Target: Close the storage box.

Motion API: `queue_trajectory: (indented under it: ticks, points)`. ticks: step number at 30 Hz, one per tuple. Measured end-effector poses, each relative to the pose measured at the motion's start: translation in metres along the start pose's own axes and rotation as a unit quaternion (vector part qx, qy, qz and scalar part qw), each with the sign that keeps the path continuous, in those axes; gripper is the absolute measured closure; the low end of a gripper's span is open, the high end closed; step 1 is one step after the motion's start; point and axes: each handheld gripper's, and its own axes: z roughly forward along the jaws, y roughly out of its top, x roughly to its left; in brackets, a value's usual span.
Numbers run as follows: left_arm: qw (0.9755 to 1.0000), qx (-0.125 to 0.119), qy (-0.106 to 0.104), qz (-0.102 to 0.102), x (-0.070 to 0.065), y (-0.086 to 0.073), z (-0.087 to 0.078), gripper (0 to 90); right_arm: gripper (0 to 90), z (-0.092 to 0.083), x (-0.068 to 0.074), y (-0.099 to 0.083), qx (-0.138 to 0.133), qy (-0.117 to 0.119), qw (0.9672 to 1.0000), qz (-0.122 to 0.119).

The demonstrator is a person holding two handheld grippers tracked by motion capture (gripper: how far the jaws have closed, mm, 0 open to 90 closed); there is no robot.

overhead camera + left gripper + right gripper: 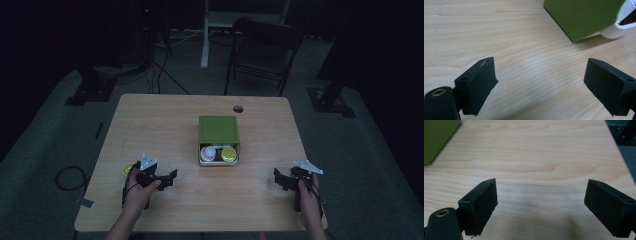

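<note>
Left gripper (170, 178) at the table's (150, 115) near-left, jaws wide apart, grasping nothing. Mid-table, green box (218, 131) lying with long axis running away, open end facing the person (jars inside). Right gripper (280, 179) near-right, likewise spread and empty-handed.

No writing, label, brand or number can be read anywhere. The green rectangular box (218, 131) shows a plain lid, and the white and yellow round containers (218, 153) inside it are perhaps labelled, but they are too small and dim to tell. The pale wooden tabletop (165, 125) bears only grain.
</note>
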Motion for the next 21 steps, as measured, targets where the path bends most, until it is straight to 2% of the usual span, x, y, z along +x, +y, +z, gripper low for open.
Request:
queue_trajectory:
  ticks: [2, 4, 7, 10, 16, 21]
  points:
    - [1.0000, -0.002, 0.001, -0.003, -0.001, -0.002, -0.003, 11.0, 11.1, -0.003, -0.001, -0.003, 0.001, -0.010, 0.9999, 0.002]
    - [1.0000, -0.006, 0.007, -0.003, -0.003, -0.005, -0.007, 11.0, 11.1, -0.005, -0.002, -0.007, 0.002, -0.013, 0.9999, 0.003]
    - [1.0000, -0.007, 0.001, -0.005, -0.003, -0.008, -0.013, 11.0, 11.1, -0.007, -0.002, -0.011, 0.006, -0.017, 0.9998, 0.004]
    - [1.0000, -0.004, 0.004, -0.003, -0.003, -0.012, -0.017, 10.9, 11.0, -0.009, -0.002, -0.015, 0.009, -0.022, 0.9997, 0.002]
    - [0.9996, 0.014, 0.021, -0.012, -0.001, -0.022, -0.025, 11.0, 11.1, -0.012, -0.002, -0.019, 0.013, -0.031, 0.9994, 0.006]
    - [0.9991, 0.008, 0.033, -0.026, 0.001, -0.030, -0.029, 11.0, 11.1, -0.011, -0.001, -0.025, 0.025, -0.041, 0.9989, -0.004]
